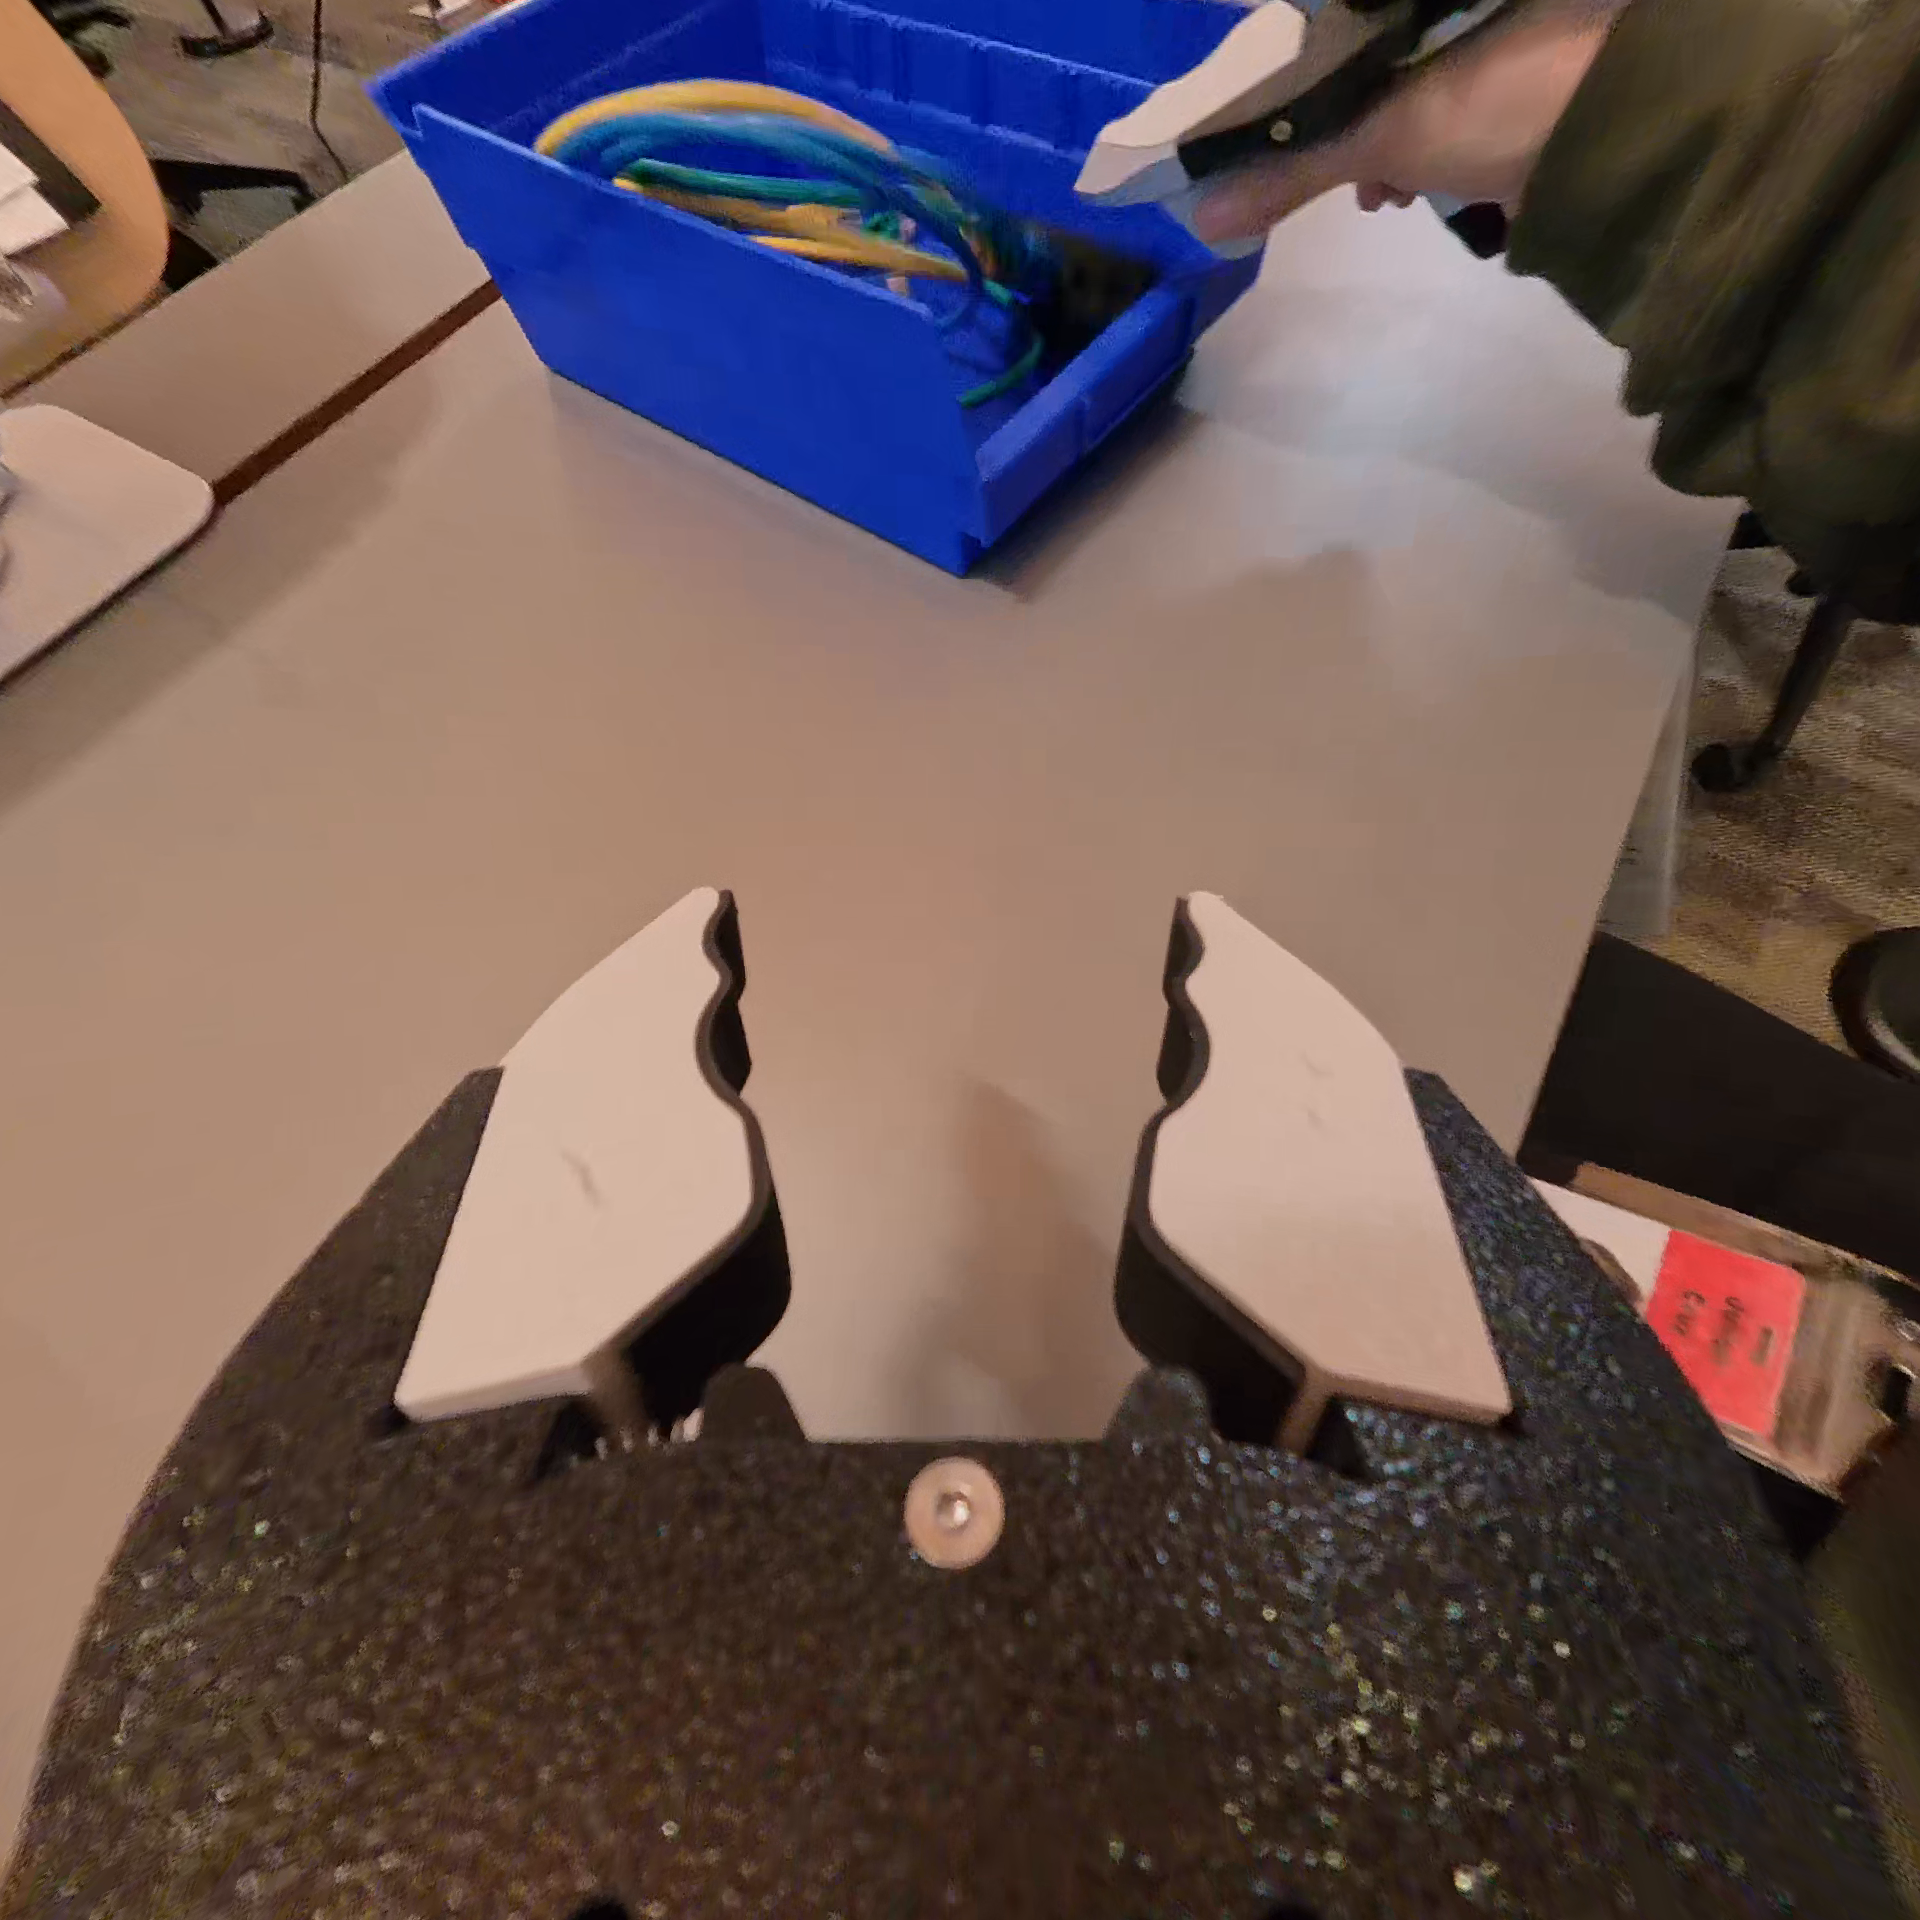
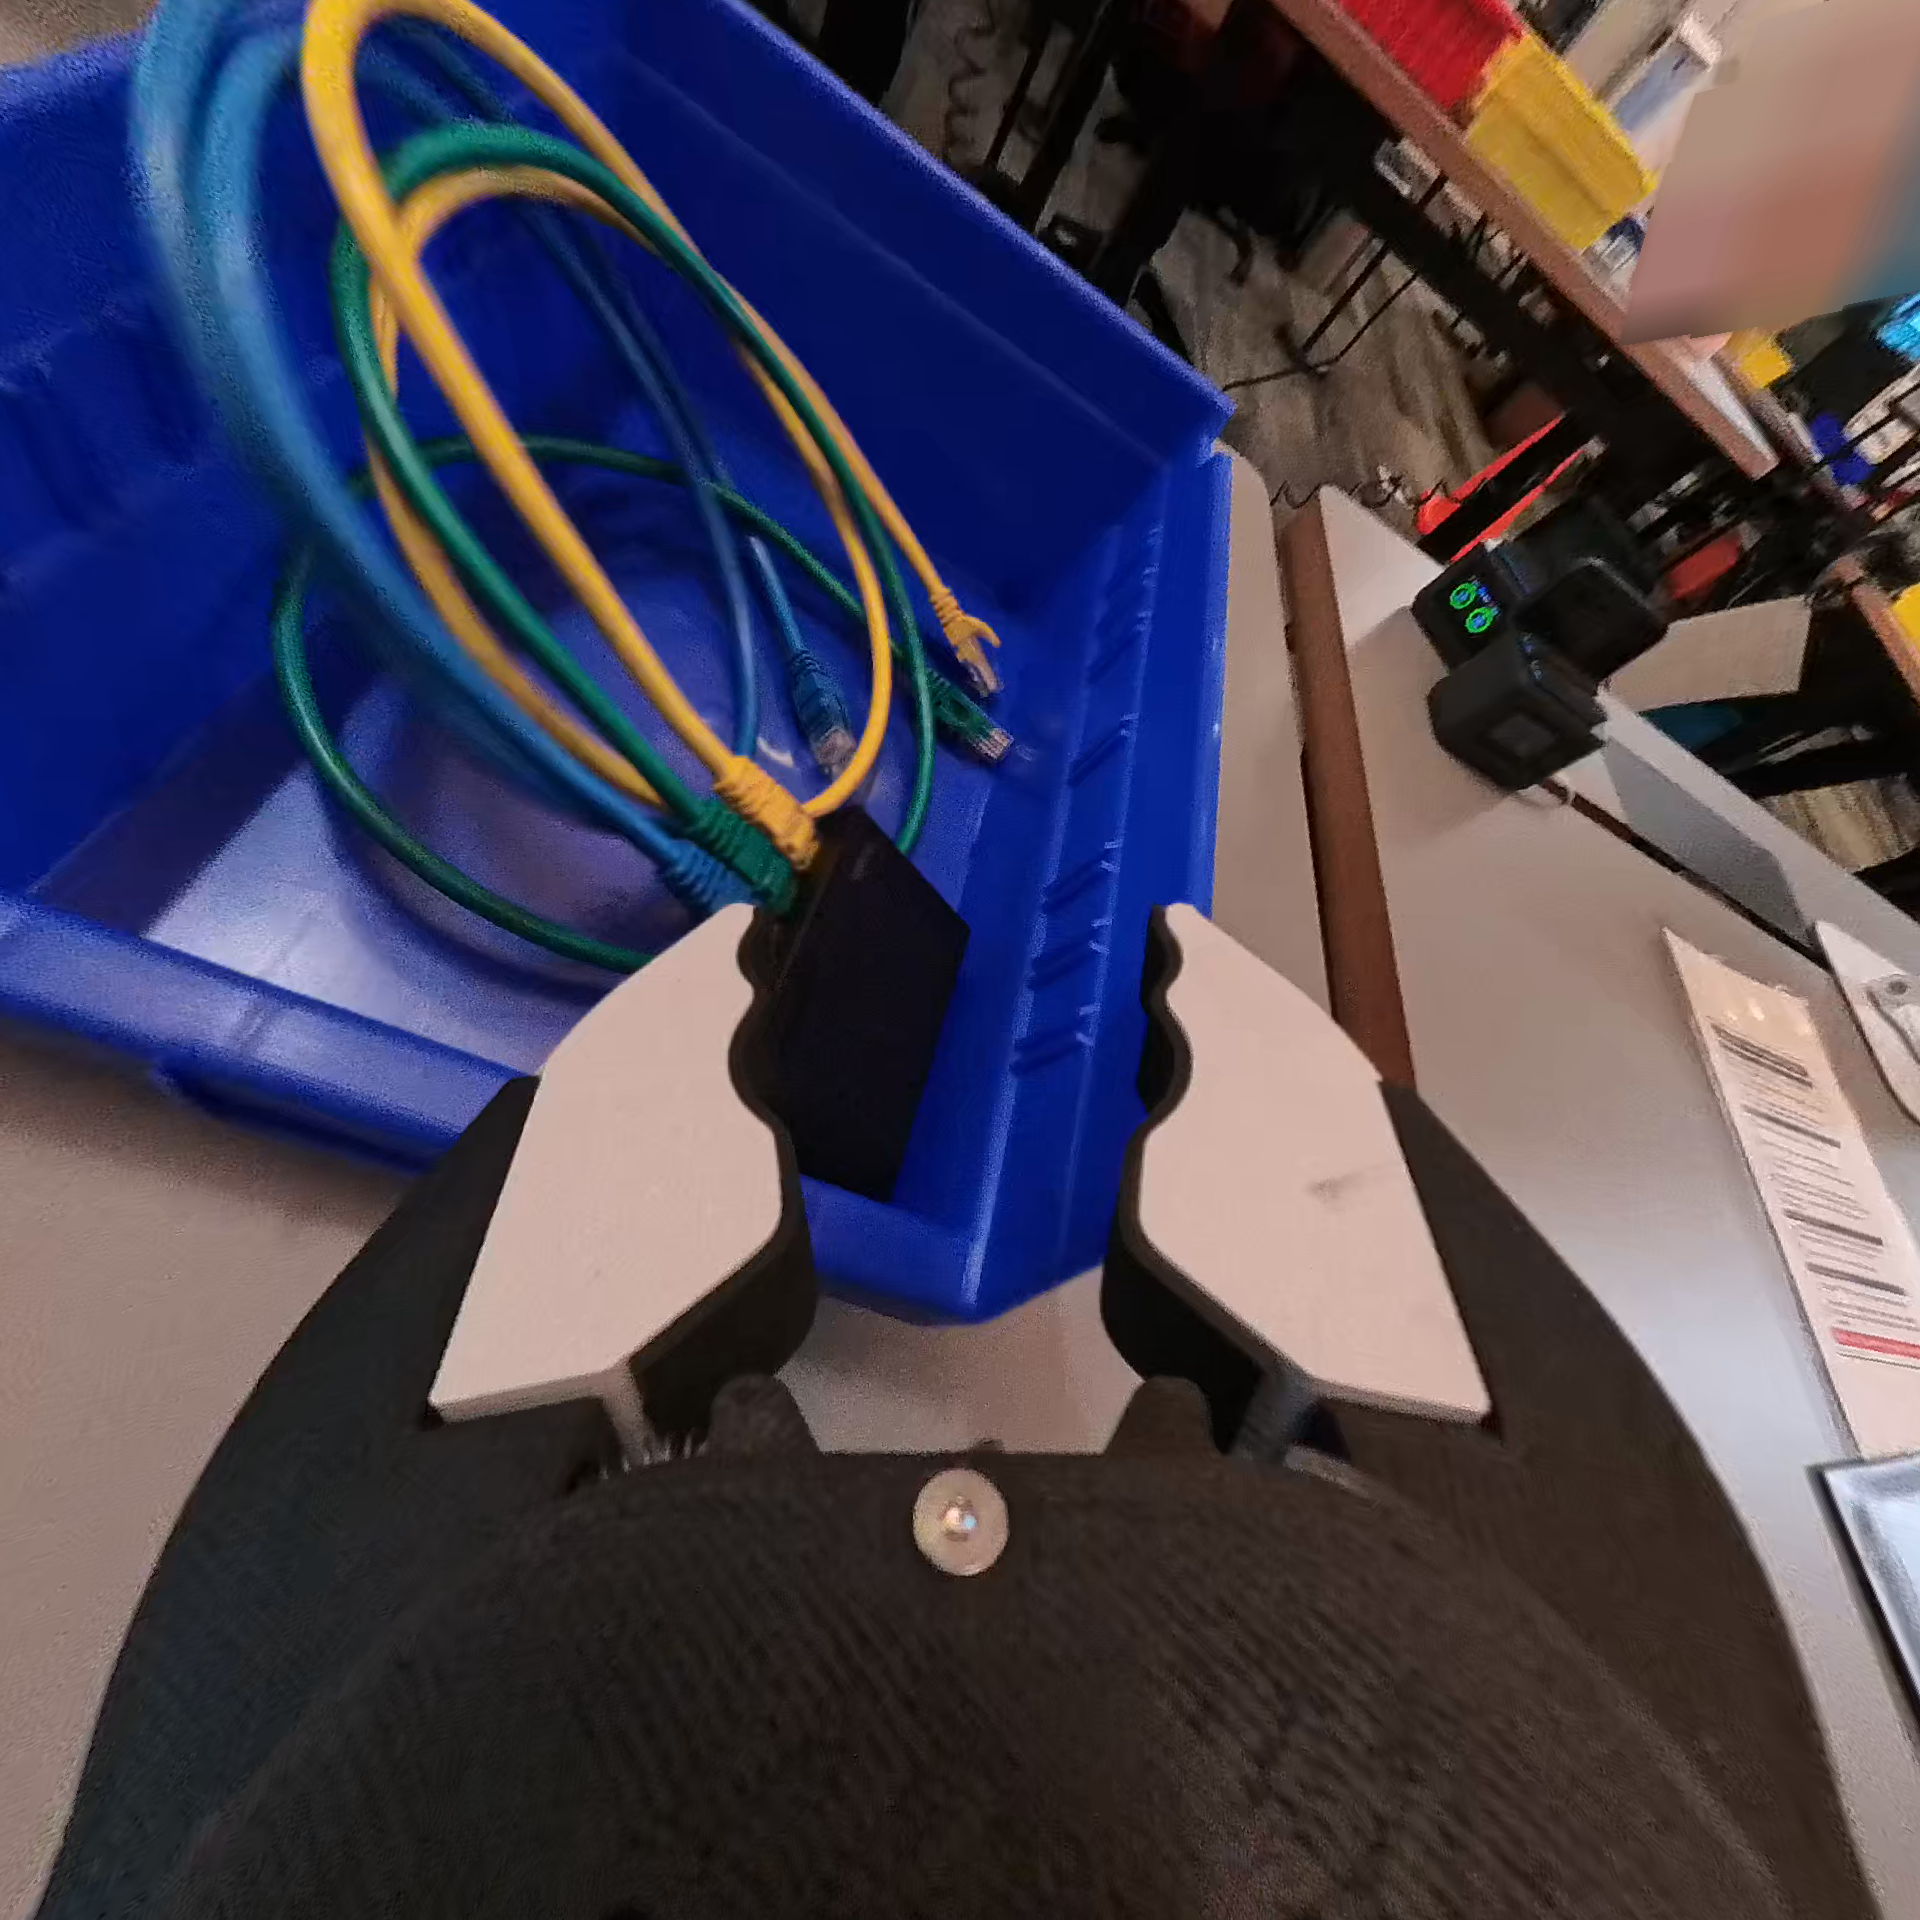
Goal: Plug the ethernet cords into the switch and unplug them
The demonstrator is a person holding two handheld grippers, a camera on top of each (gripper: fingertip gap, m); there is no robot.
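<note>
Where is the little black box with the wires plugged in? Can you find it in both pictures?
Left wrist view: the black box sits far off, upper middle, inside the blue bin's near-right corner, half hidden by wires.
Right wrist view: the black box is close, in the middle, just ahead of the right claw, leaning in the bin's corner.
Shared landmark: the blue bin with the yellow, green and blue wires.

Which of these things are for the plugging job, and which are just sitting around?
For the job:
- black switch, in the blue bin
- yellow cord, green cord and blue cord, one end of each plugged in
- blue bin holding them
- right gripper, open above the bin

Just lying about:
- paper with barcodes
- black cameras
</note>
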